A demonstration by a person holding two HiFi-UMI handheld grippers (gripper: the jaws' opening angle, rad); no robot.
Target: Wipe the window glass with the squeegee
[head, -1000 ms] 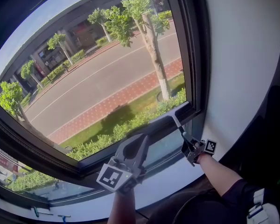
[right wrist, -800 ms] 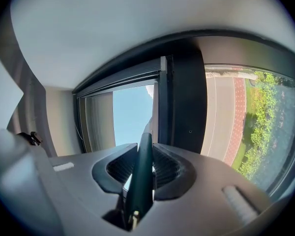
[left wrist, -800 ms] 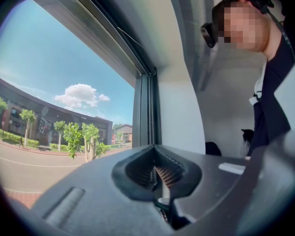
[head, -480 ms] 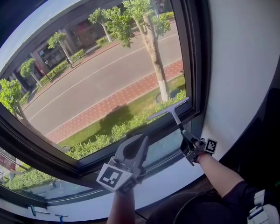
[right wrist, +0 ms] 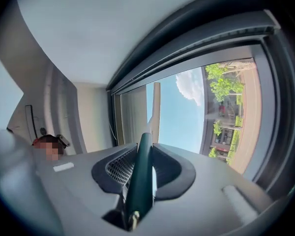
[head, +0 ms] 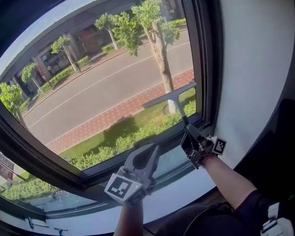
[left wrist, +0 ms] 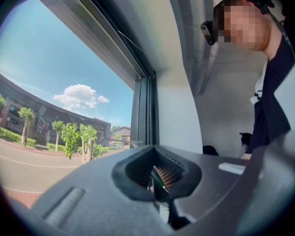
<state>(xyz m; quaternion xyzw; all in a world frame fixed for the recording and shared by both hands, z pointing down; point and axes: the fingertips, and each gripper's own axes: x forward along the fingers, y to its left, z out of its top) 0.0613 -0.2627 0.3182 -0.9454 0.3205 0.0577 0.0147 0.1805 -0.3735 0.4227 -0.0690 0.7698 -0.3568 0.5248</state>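
Squeegee, dark green handle, pale blade [head: 176,106]: clamped in your right gripper [head: 189,132], blade at lower-right window glass [head: 103,82]. Your left gripper [head: 148,154]: jaws together, empty.

Large clear window glass [head: 98,82], set in dark metal frame [head: 204,58]. Grey T-shaped squeegee [head: 170,96] lies with its blade against the glass near the lower right corner, tilted, right end higher. White sill [head: 179,190] runs under the frame's bottom edge.
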